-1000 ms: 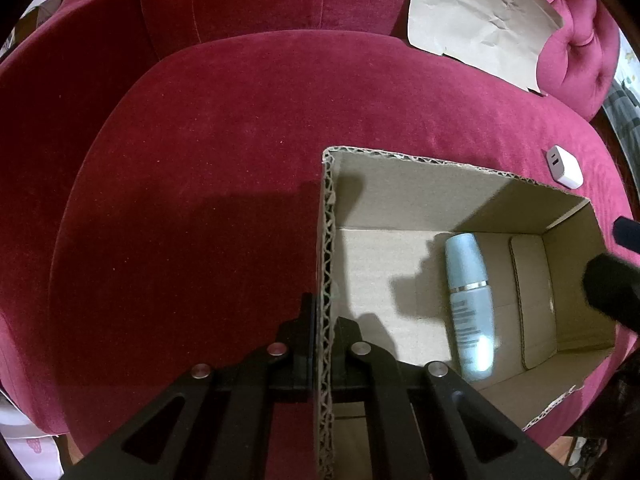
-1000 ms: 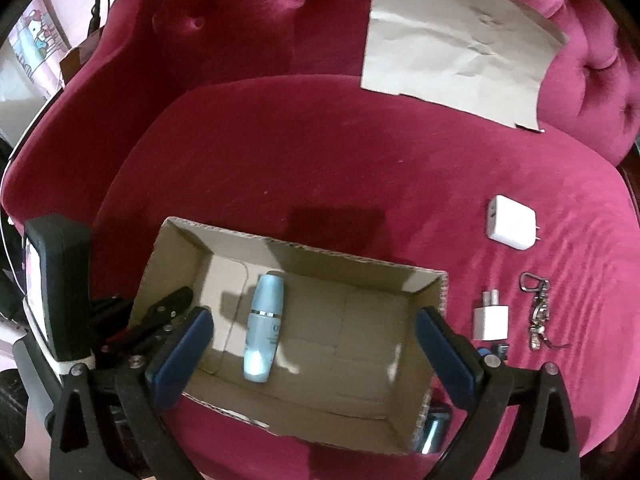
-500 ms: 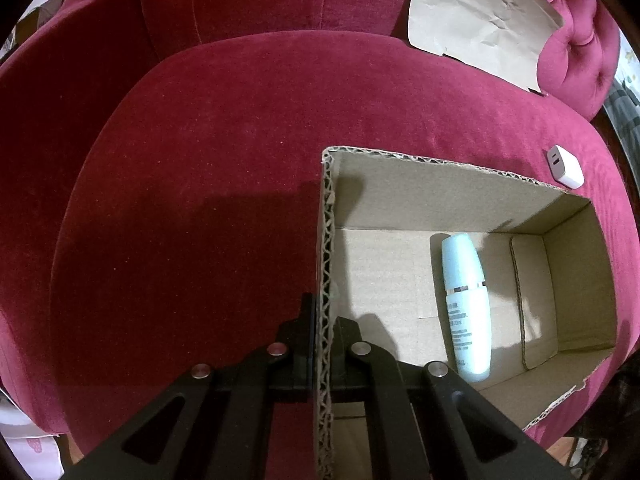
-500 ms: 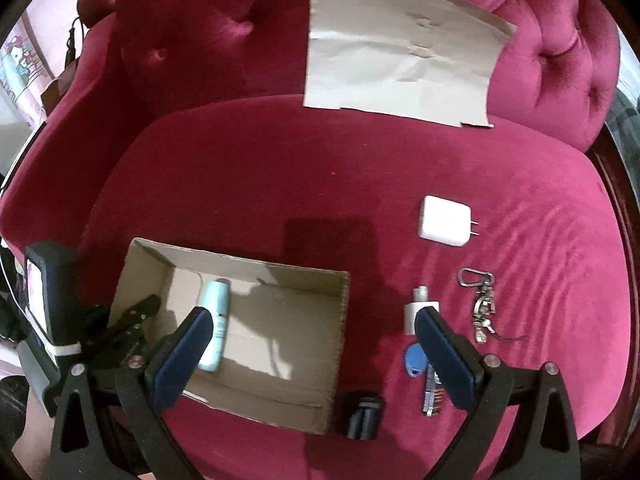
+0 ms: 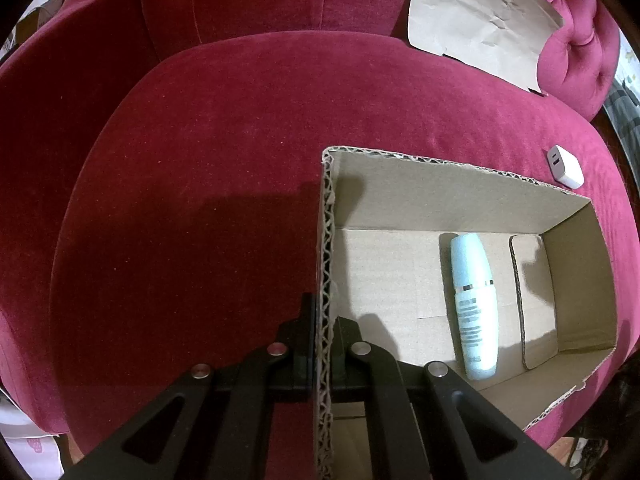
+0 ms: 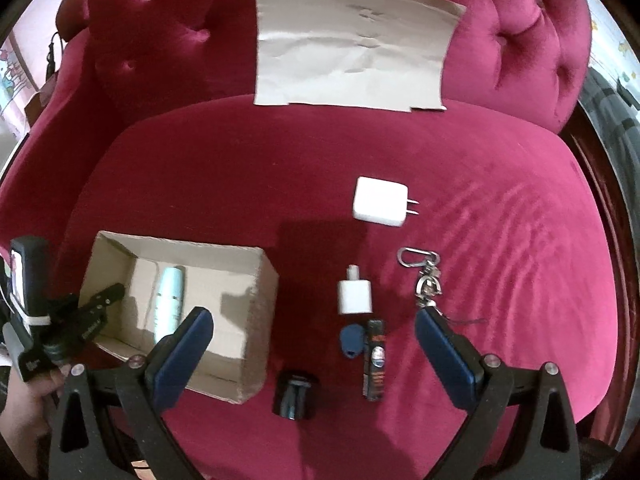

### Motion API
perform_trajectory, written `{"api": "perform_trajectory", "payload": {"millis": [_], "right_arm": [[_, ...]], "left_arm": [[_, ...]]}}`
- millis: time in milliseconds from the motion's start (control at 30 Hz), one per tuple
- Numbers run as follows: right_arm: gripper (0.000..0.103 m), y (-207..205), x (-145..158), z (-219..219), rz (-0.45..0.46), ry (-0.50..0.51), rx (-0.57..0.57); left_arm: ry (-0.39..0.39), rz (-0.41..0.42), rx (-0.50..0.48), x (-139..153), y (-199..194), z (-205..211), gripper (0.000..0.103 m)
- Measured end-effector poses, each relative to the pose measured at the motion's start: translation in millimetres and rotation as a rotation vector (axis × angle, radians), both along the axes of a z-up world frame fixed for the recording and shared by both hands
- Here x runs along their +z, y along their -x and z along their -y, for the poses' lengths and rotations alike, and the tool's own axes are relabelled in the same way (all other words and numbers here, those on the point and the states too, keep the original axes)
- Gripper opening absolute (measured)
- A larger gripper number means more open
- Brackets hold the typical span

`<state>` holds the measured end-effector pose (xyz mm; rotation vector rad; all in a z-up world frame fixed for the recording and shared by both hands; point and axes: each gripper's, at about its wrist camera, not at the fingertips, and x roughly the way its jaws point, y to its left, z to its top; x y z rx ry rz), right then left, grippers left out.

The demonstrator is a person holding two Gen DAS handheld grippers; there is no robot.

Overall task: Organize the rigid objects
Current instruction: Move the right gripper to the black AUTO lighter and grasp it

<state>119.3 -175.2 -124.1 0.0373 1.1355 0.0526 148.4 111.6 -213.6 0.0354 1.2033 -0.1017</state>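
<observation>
An open cardboard box (image 5: 452, 178) (image 6: 256, 316) sits on the red velvet seat with a pale blue bottle (image 5: 474, 300) (image 6: 170, 300) lying inside. My left gripper (image 5: 324, 344) (image 6: 102, 306) is shut on the box's left wall. Above the seat hangs my right gripper (image 6: 314, 332), open and empty, with loose items below it: a small white plug (image 6: 355, 296), a blue key (image 6: 352, 342), a dark tube (image 6: 375, 360) and a black cylinder (image 6: 295, 394). A large white charger (image 6: 380, 201) (image 5: 565, 166) lies farther back. A keychain (image 6: 426, 280) is to the right.
A sheet of brown paper (image 6: 352, 44) (image 5: 480, 20) leans on the tufted backrest (image 6: 520, 40). The seat cushion's front edge curves just below the items. A person's hand (image 6: 24, 400) holds the left gripper at the lower left.
My right gripper moved right, off the box and over the loose items; the box slid left in its view. The left gripper kept still on the box wall.
</observation>
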Motion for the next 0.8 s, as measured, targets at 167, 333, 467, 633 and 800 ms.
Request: {"api": "perform_trajectory", "payload": {"millis": [167, 333, 467, 633, 800], "right_arm": [[0.103, 5.9, -10.6, 15.3, -0.017, 0.014, -0.021], [0.103, 10.1, -27.3, 26.7, -0.04, 0.034, -0.032], [0.103, 11.0, -40.8, 36.7, -0.064, 0.04, -0.05], [0.103, 10.6, -57.1, 47.5, -0.094, 0.044, -0.067], [0.103, 10.9, -79.5, 54.5, -0.133, 0.046, -0.075]], "left_arm": [[0.001, 0.002, 0.003, -0.4, 0.4, 0.4, 0.003], [-0.002, 0.003, 0.002, -0.8, 0.9, 0.6, 0.003], [-0.002, 0.004, 0.001, -0.4, 1.0, 0.8, 0.003], [-0.003, 0.004, 0.002, -0.4, 1.1, 0.8, 0.003], [-0.002, 0.004, 0.002, -0.3, 1.1, 0.9, 0.003]]}}
